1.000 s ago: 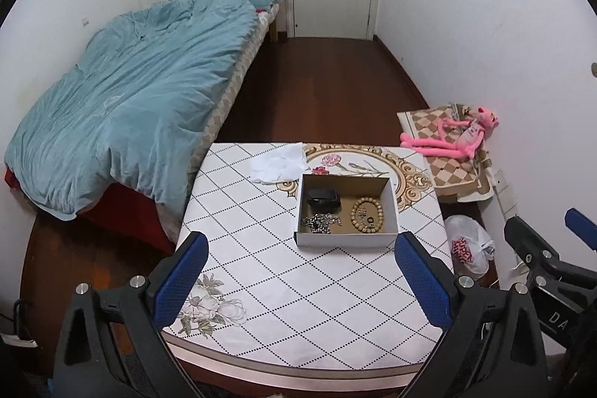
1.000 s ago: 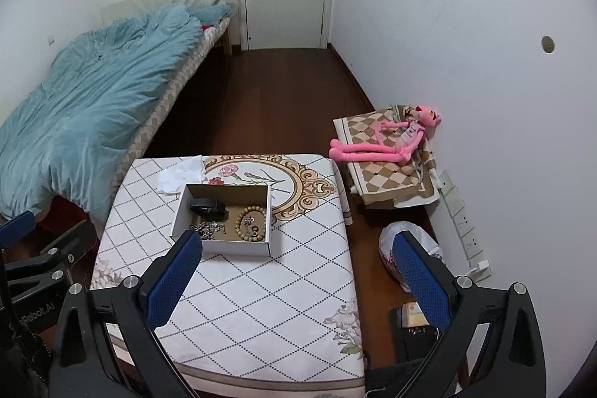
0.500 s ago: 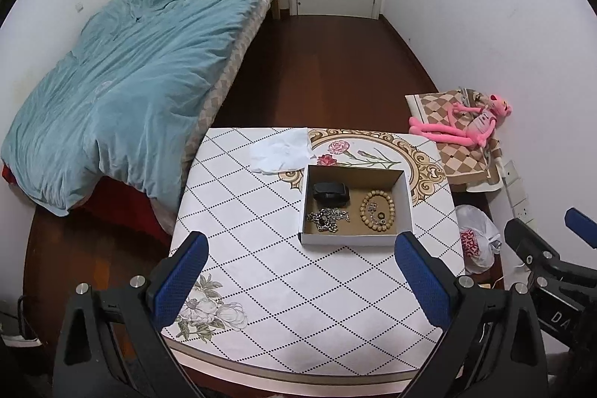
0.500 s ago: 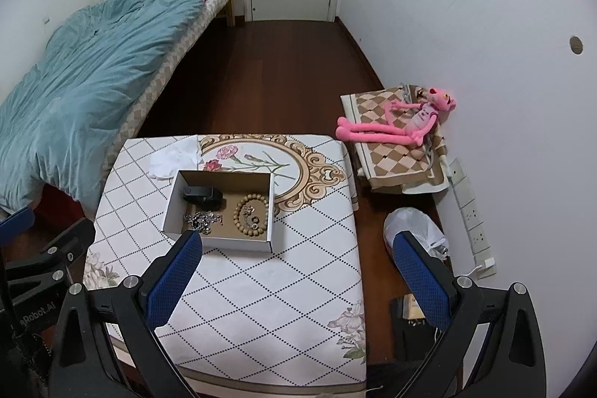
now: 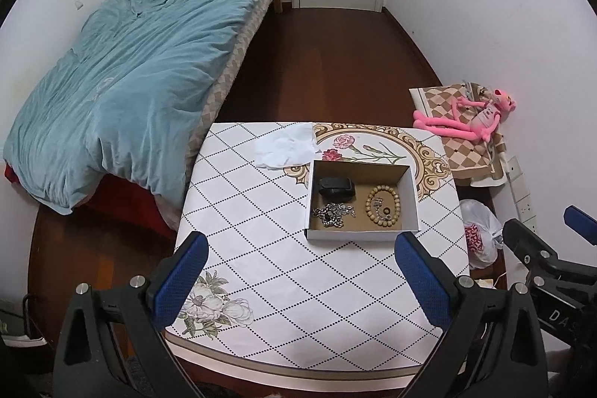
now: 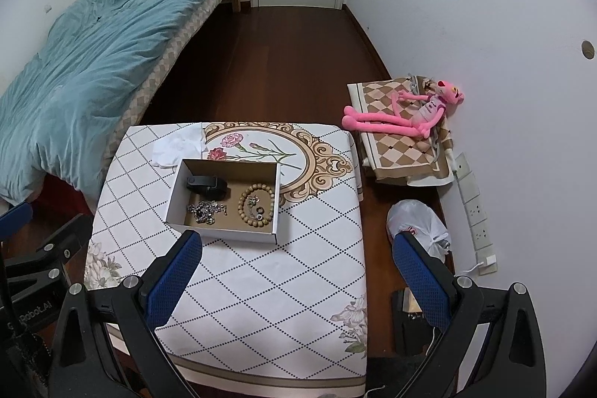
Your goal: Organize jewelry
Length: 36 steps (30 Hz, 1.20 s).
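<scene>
An open cardboard box (image 5: 409, 196) (image 6: 278, 200) sits on the table. Inside lie a black watch (image 5: 335, 188) (image 6: 206, 184), a silver chain (image 5: 333, 213) (image 6: 206, 210), a wooden bead bracelet (image 5: 383, 204) (image 6: 256, 201) and small rings inside the bracelet. My left gripper (image 5: 298, 276) is open and empty, held above the table's near edge, in front of the box. My right gripper (image 6: 294, 273) is open and empty, held above the table's near right part. Each gripper shows at the edge of the other's view.
The table (image 5: 261, 248) (image 6: 298, 267) has a white diamond-pattern cloth. A white tissue (image 5: 285, 146) (image 6: 177, 148) lies behind the box. A bed with a blue duvet (image 5: 130, 81) is left. A pink plush toy (image 6: 403, 114) and a plastic bag (image 6: 418, 226) are right.
Both grippers have risen and tilted down, so the table and box appear lower and more from above. Nothing in the box has moved. Both stay open.
</scene>
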Each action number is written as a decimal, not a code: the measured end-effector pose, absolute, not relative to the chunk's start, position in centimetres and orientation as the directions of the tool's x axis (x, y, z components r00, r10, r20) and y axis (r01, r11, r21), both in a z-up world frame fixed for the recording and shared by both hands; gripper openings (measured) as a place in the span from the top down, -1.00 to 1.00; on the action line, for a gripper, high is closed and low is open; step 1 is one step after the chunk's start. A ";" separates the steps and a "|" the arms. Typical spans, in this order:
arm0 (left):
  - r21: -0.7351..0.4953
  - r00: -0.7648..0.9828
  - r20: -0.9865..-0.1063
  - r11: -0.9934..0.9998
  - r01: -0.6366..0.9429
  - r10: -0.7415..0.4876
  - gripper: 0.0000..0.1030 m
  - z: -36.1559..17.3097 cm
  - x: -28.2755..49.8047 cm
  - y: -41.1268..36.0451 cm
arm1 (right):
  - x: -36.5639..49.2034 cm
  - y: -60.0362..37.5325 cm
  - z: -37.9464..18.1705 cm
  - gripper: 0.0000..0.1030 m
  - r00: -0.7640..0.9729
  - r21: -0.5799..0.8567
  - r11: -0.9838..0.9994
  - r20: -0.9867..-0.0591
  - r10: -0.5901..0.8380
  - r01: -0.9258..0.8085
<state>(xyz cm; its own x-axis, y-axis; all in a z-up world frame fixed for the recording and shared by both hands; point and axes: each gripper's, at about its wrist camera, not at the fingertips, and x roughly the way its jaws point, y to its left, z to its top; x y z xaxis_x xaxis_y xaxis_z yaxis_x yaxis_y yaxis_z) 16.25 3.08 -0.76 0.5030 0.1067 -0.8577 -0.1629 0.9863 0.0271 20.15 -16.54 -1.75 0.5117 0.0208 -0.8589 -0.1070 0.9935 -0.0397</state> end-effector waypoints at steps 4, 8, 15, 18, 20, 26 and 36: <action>0.037 0.514 -0.850 0.986 -0.165 0.118 -0.98 -0.5 16.1 3.1 | 20.1 -16.5 -1.7 -1.00 0.510 -0.037 0.994 -0.860 0.023 -0.106; 0.040 0.519 -0.846 0.985 -0.171 0.124 -0.98 -0.2 16.0 3.2 | 19.9 -16.4 -1.6 -1.00 0.509 -0.034 0.994 -0.860 0.023 -0.103; 0.042 0.527 -0.840 0.983 -0.178 0.131 -0.98 0.2 15.8 3.4 | 19.8 -16.4 -1.6 -1.00 0.510 -0.031 0.994 -0.860 0.026 -0.103; 0.042 0.529 -0.838 0.983 -0.177 0.132 -0.98 0.2 15.8 3.5 | 19.5 -16.1 -1.5 -1.00 0.511 -0.031 0.994 -0.859 0.025 -0.101; 0.043 0.529 -0.838 0.983 -0.177 0.132 -0.98 0.2 15.7 3.4 | 19.5 -16.2 -1.5 -1.00 0.510 -0.027 0.995 -0.860 0.029 -0.101; 0.043 0.531 -0.837 0.984 -0.175 0.131 -0.98 0.2 15.6 3.4 | 19.4 -16.1 -1.5 -1.00 0.509 -0.026 0.995 -0.860 0.028 -0.098; 0.044 0.530 -0.838 0.983 -0.176 0.132 -0.98 0.2 15.4 3.3 | 19.2 -16.1 -1.4 -1.00 0.509 -0.029 0.995 -0.860 0.025 -0.097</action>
<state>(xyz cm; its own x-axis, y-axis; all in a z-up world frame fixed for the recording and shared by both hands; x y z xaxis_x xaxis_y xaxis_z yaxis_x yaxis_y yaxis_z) 15.41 3.32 0.18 0.5299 0.1322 -0.8377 -0.1756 0.9835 0.0441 19.23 -16.06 -1.42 0.5093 0.0246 -0.8602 -0.0965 0.9949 -0.0287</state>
